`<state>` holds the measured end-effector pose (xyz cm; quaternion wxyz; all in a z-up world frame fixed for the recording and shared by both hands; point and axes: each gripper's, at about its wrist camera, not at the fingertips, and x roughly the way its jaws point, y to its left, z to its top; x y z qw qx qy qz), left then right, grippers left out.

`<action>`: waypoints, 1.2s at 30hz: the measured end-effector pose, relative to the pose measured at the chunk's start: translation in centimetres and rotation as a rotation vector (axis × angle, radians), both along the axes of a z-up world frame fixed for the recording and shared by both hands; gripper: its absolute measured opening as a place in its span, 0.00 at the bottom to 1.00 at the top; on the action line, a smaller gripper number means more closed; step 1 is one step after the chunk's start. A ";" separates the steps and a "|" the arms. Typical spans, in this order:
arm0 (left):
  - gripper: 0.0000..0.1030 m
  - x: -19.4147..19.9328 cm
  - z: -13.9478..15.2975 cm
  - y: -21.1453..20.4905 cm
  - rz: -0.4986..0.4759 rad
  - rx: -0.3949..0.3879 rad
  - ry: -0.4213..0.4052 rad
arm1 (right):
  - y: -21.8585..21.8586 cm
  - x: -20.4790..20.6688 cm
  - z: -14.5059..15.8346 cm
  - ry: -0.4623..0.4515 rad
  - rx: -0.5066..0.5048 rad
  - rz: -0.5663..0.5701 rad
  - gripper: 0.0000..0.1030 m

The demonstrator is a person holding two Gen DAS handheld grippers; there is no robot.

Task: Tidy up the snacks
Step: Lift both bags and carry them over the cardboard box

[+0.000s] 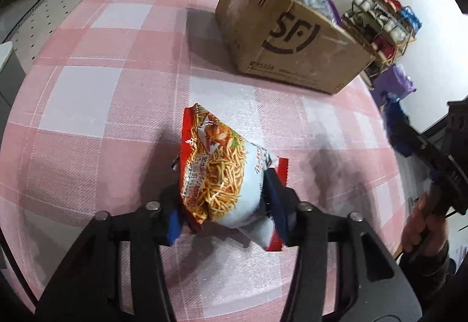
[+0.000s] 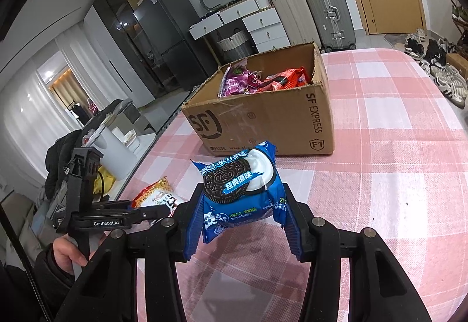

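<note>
**Ana:** Left wrist view first. What do the fingers (image 1: 172, 222) of the left gripper (image 1: 226, 213) have?

**Ben:** They are pressed against both sides of a noodle snack bag (image 1: 218, 175), red and orange with a pale blue side. The bag is pinched in at the middle and stands tilted over the pink checked worktop (image 1: 96, 105).

**Ana:** Does the bag touch the cloth?

**Ben:** I cannot tell; its shadow lies close beneath it.

**Ana:** And the cardboard box (image 1: 292, 38)?

**Ben:** Farther back on the worktop, well apart from the bag, with a large logo on its side. At the right edge a hand (image 1: 424, 222) grips a black handle.

**Ana:** Now the right wrist view.

**Ben:** The right gripper (image 2: 242, 222) is clamped on a blue cookie packet (image 2: 242, 190), its blue fingers (image 2: 292, 231) squeezing both sides. The packet is held above the worktop (image 2: 380, 161), near the box (image 2: 263, 120) but not over it.

**Ana:** What is in the box?

**Ben:** Pink and red snack packets (image 2: 263, 79), lying loose against the far wall. The top stands open.

**Ana:** Anything to the left?

**Ben:** The left gripper (image 2: 158, 209) with the noodle snack bag (image 2: 155, 194) at its tip, low by the worktop's edge, and a hand (image 2: 65, 254) on its handle.
</note>
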<state>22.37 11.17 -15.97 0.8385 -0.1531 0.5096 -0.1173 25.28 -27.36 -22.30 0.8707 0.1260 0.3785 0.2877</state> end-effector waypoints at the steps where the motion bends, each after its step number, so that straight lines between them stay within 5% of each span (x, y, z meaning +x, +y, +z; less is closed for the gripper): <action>1: 0.42 0.1 0.1 -0.1 -0.002 0.003 -0.003 | 0.0 0.0 0.0 -0.002 0.000 -0.002 0.47; 14: 0.42 0.0 5.3 -1.6 -0.027 0.052 -0.112 | 0.1 0.3 0.7 -0.031 -0.005 0.003 0.47; 21: 0.42 1.7 10.6 -2.9 -0.076 0.102 -0.224 | 0.3 1.0 4.0 -0.106 -0.009 0.024 0.47; 36: 0.42 9.4 18.9 -5.9 -0.106 0.100 -0.332 | 1.6 6.0 10.8 -0.205 -0.039 0.050 0.47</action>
